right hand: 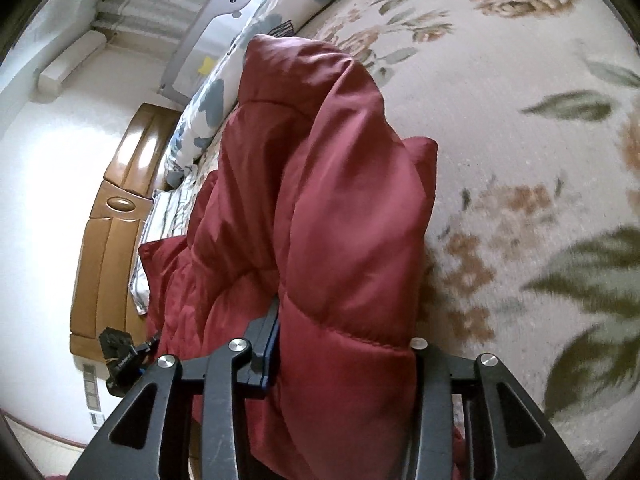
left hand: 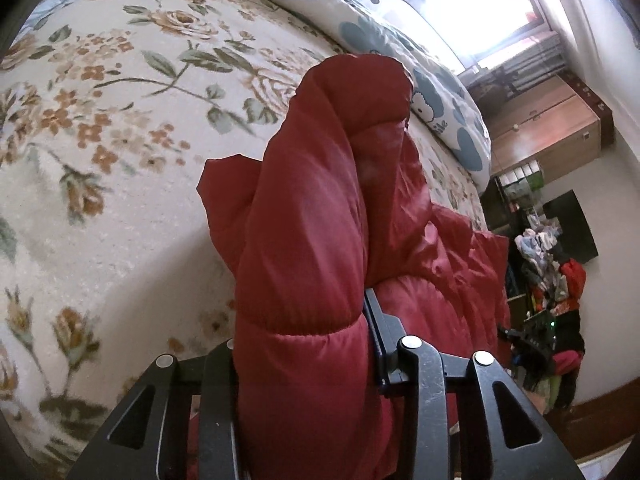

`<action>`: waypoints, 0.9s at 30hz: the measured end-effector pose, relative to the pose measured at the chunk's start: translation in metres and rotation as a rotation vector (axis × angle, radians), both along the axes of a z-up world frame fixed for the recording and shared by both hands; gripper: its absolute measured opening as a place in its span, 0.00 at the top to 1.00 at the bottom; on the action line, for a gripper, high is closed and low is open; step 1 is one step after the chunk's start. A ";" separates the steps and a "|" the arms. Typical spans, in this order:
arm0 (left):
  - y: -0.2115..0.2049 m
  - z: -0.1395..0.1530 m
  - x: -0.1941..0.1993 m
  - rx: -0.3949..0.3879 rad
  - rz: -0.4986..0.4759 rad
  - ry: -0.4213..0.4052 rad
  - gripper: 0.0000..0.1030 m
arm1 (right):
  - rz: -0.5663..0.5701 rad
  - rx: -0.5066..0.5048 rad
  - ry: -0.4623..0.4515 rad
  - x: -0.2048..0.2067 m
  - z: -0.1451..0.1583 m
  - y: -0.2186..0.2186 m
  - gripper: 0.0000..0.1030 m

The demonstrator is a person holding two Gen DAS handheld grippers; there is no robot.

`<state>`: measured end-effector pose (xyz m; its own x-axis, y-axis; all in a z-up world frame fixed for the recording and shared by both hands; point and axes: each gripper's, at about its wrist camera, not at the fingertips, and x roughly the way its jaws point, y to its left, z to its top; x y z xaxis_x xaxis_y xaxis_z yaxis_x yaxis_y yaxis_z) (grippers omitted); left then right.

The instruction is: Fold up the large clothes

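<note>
Grippers left (left hand: 302, 344) and right (right hand: 346, 344) each clamped on thick folds of red puffer jacket (left hand: 316, 208), above floral bedspread (left hand: 112, 128)

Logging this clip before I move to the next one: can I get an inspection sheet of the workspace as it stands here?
Surface: bed with a floral bedspread, bare where the garment does not lie.
Job's things: red padded jacket, bunched, one thick fold in each gripper, the rest trailing on the bed.
Clutter: blue-patterned quilt along the bed's far edge; pile of clothes against the wall.
Grippers: left gripper and right gripper each have their jaws closed on a fold of the jacket.
Cables: nothing seen.
Surroundings: wooden headboard, bright window, wooden cabinet, air conditioner on the wall.
</note>
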<state>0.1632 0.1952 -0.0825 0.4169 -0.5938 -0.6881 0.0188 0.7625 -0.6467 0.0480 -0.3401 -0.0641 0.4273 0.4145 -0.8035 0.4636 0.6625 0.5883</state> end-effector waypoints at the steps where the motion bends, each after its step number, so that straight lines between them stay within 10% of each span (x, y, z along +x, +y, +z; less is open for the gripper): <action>1: 0.001 -0.002 -0.002 0.013 0.005 0.005 0.65 | -0.008 0.002 0.003 -0.001 -0.003 -0.001 0.59; 15: -0.014 0.010 -0.016 0.220 0.079 0.001 0.28 | -0.032 -0.062 0.026 -0.011 -0.011 0.000 0.30; 27: -0.025 0.045 -0.010 0.315 0.107 -0.083 0.26 | -0.003 -0.338 0.000 0.007 0.026 0.001 0.19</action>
